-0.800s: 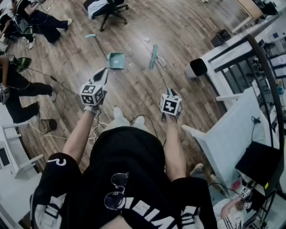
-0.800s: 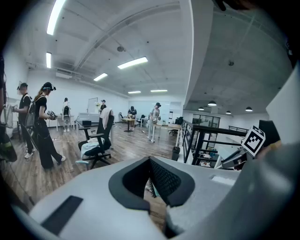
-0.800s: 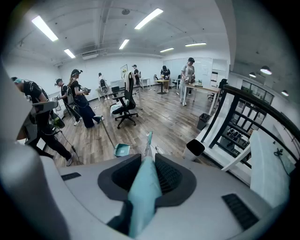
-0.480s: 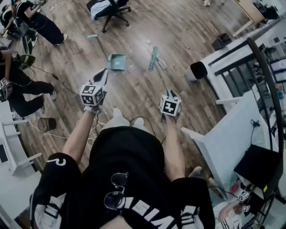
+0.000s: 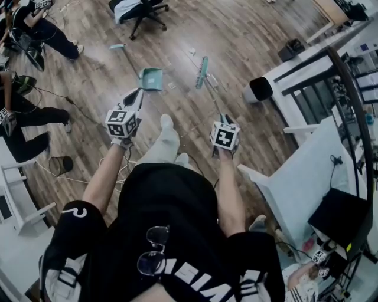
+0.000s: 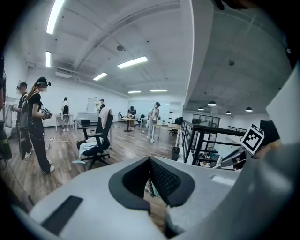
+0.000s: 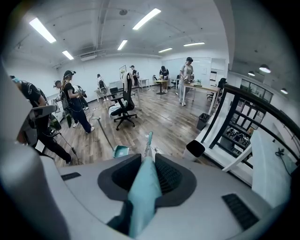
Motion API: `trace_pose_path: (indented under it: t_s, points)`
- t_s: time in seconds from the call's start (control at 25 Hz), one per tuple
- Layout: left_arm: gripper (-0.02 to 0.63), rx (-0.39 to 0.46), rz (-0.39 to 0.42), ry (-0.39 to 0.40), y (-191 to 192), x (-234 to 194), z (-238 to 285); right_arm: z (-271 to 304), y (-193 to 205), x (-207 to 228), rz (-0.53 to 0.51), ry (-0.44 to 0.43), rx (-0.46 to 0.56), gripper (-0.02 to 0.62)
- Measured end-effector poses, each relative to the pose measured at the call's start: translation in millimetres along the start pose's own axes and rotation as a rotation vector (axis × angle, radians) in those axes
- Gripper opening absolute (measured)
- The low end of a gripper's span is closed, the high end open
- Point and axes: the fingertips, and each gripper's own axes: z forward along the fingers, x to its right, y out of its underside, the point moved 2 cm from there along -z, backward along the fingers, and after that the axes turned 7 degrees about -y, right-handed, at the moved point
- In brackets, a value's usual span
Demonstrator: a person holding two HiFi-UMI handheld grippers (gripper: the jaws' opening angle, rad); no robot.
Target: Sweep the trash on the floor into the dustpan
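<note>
Where writing might be read, there are two entries only. The cube on each gripper carries square black-and-white markers, patterns with no words. The person's black shirt [image 5: 177, 224] bears white block letters, cut off by the lower edge of the head view and not legible.

- Left gripper [image 5: 134, 95]: left of centre in the head view. Its jaws stand a little apart with nothing between them, and wood floor shows through the gap.
- Right gripper [image 7: 147, 174]: right of centre in the head view. Its jaws pinch the teal handle of the broom [image 5: 202, 72]. The broom head sits on the floor at upper centre, and the handle slants down to the gripper.
- Dustpan [image 5: 152, 78]: teal, on the floor just left of the broom head and apart from it. Its long handle runs toward the upper left.
- Trash [image 5: 172, 86]: a small pale scrap lies between the dustpan and the broom head. Another scrap [image 5: 192, 52] lies above them.
- Person's foot [image 5: 166, 128], in white: at centre, between the two grippers.
- Office chair [image 5: 139, 8]: black, at the top edge, above the dustpan.
- Round black bin [image 5: 260, 89]: right of the broom head, beside white furniture [image 5: 313, 171].
- Small dark waste bin [image 5: 62, 164]: near the left edge.
- Other people: at the upper left, with cables on the floor near them.
- Glasses [image 5: 155, 250]: hung on the shirt front, at lower centre.
</note>
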Motion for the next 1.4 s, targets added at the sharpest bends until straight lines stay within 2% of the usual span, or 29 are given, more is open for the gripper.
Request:
trace_pose_path:
  t_s: [0.28, 0.52, 0.8, 1.2, 1.4]
  points:
    - [-0.002, -0.014, -0.019, 0.044, -4, -22, 75, 42, -35, 15, 0.02, 0.042, -0.016, 0.085]
    - [-0.002, -0.013, -0.032, 0.092, -37, -44, 171, 87, -103, 31, 0.018, 0.086, -0.024, 0.085]
    - [-0.002, -0.027, -0.045, 0.123, -64, -77, 259, 138, -175, 42, 0.026, 0.141, -0.041, 0.085]
    - [-0.002, -0.042, -0.042, 0.154, -87, -99, 330, 178, -236, 53, 0.045, 0.174, -0.019, 0.086]
    - [-0.002, -0.057, -0.042, 0.132, -92, -97, 352, 195, -255, 69, 0.038, 0.167, -0.027, 0.086]
